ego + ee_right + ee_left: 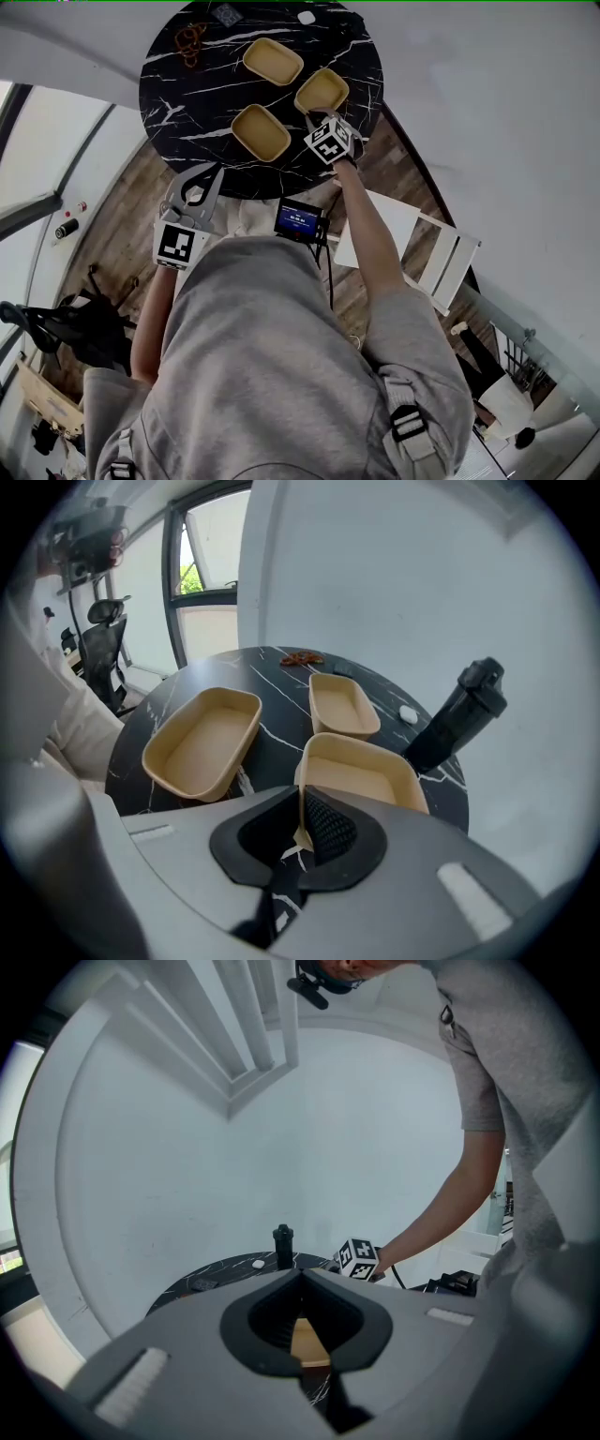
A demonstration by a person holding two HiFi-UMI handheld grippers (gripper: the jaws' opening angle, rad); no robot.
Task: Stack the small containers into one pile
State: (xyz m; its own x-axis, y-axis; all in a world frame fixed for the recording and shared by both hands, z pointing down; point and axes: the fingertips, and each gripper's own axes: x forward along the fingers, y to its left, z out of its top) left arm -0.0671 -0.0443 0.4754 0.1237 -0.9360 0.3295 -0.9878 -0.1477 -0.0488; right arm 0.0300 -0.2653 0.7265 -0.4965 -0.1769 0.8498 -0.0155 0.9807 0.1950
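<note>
Now right gripper jaws pinch container wall; left gripper closed.

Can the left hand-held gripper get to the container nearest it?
Probably yes: nothing lies between the left hand-held gripper and that container, though its jaws are shut.

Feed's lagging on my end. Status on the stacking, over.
Left gripper shut, empty. Right gripper shut on rim of near container. Other two apart, nothing stacked. Bottle close beside the held one.
</note>
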